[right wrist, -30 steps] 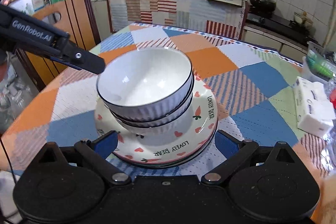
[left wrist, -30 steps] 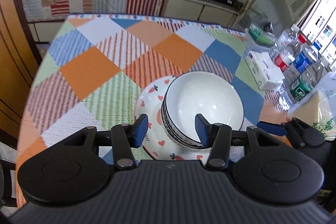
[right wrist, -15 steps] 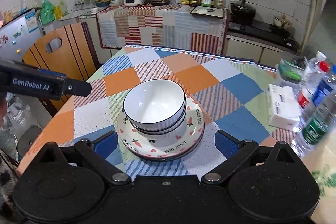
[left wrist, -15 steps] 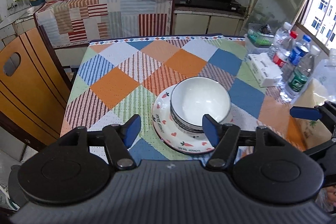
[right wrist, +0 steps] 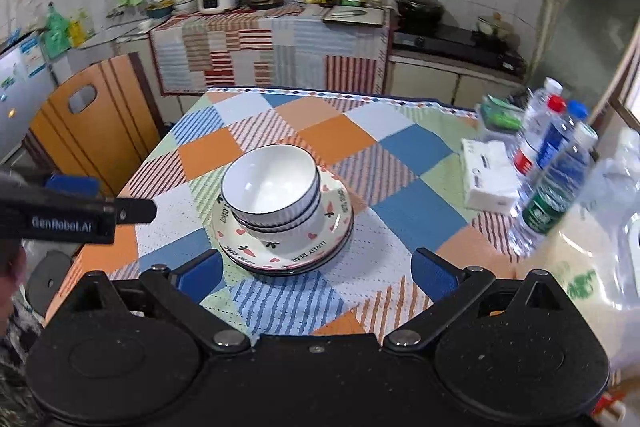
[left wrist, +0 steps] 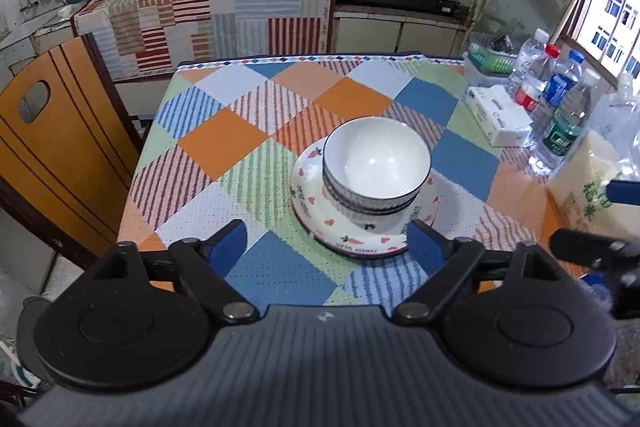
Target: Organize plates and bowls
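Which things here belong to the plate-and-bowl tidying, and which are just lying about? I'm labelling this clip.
Part of the job:
- stacked bowls
- heart-print plates under them
- left tongs, open
- right tongs, open

Just lying about:
- tissue pack
- water bottles
- plastic bag
- checked tablecloth

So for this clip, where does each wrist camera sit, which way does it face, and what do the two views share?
Left wrist: on the open left hand-held gripper, near the table's front edge, facing the stacked white dark-rimmed bowls and the kitchen counter; the right hand-held gripper's tips show at the right edge.
Right wrist: on the open right hand-held gripper, facing the same way; the left hand-held gripper enters from the left.
Shared: the bowls nested on heart-and-carrot patterned plates, patchwork tablecloth, water bottles.
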{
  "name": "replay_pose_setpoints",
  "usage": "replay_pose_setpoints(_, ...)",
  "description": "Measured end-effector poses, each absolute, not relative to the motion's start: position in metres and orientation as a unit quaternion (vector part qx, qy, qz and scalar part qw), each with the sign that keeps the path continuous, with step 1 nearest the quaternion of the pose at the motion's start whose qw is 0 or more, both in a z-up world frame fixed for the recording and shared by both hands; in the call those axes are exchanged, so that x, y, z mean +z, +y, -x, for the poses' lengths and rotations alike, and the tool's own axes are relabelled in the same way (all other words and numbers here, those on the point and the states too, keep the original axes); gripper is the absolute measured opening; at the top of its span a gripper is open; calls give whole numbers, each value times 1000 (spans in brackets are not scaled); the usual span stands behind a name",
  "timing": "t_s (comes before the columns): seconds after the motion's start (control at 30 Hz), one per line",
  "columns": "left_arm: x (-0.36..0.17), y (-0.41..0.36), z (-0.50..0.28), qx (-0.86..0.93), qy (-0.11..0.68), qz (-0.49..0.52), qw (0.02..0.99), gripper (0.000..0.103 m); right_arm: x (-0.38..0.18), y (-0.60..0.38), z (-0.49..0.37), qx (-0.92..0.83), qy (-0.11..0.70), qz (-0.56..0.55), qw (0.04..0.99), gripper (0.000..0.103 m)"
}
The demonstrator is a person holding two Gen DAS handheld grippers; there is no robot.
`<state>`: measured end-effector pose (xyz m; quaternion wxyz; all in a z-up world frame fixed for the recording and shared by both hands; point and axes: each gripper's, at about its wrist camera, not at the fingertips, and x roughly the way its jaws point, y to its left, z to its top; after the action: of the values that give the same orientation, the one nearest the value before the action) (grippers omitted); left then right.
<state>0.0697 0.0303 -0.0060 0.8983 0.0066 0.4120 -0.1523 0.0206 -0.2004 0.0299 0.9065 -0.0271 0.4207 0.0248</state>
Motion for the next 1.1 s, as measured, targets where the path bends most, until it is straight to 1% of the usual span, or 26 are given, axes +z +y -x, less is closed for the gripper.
replay_pose_setpoints(0.2, -8, 29, -62, -146, 411, -18, 900, 97, 27, -194, -8, 24, 416, 38, 908, 102)
replay_pose_setpoints(0.27, -8, 28, -59, -140, 409, -22, 902, 103, 27, -192, -6, 19, 414, 40, 909, 102)
replay_pose_setpoints(0.57, -8, 33, -52, -130, 413, -17, 901, 103, 23, -182, -2, 16, 398, 63, 915, 102)
replay_pose_setpoints(0.77, -9, 34, -47, -114, 411, -20, 904, 103, 20, -189, -4, 6, 402, 45, 915, 102)
replay_pose_setpoints(1.1, -11, 28, -37, -108, 407, -42, 906, 103, 14, -197, 1, -18, 410, 54, 910, 102)
